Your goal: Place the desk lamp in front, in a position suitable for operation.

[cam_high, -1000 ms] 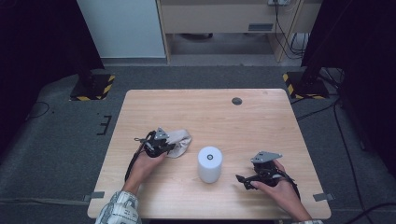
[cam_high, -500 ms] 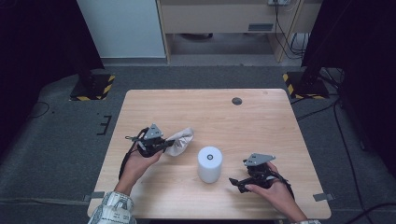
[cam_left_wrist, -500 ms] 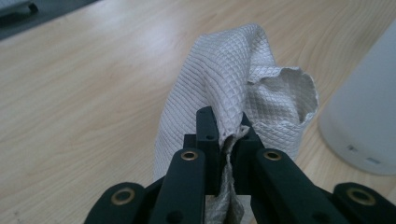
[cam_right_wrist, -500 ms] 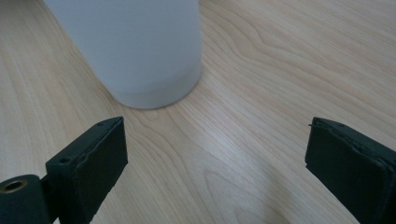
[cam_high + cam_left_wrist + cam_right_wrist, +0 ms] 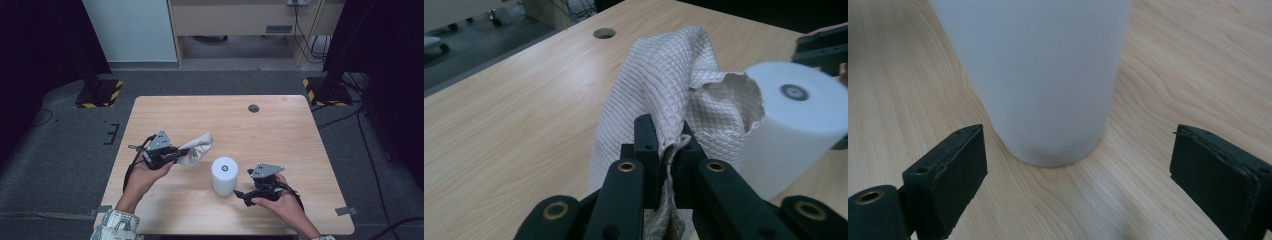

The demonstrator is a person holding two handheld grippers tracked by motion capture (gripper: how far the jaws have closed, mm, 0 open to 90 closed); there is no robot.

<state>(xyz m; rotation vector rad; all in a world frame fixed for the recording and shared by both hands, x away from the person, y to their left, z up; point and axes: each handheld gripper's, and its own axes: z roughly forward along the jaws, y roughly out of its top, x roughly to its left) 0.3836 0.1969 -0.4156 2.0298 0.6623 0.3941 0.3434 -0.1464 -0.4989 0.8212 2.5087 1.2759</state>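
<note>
A white cylinder (image 5: 224, 175) stands upright on the wooden table (image 5: 280, 135), near the front middle. My left gripper (image 5: 176, 156) is shut on a white quilted cloth (image 5: 197, 148), held a little above the table to the cylinder's left. In the left gripper view the cloth (image 5: 664, 95) hangs pinched between the black jaws of the left gripper (image 5: 665, 150), with the cylinder (image 5: 794, 125) close behind on the right. My right gripper (image 5: 241, 194) lies low just right of the cylinder. In the right gripper view the jaws of the right gripper (image 5: 1075, 165) stand wide open before the cylinder (image 5: 1040, 75), apart from it.
A small round cable hole (image 5: 254, 108) sits in the table's far right part. Beyond the far edge are a white panel (image 5: 132, 30), a wooden cabinet (image 5: 230, 20) and stands with yellow-black feet (image 5: 100, 95) on grey carpet.
My left gripper has drawn left with the cloth, lifting it off the table. My right gripper has slid down and left, closer to the cylinder's base.
</note>
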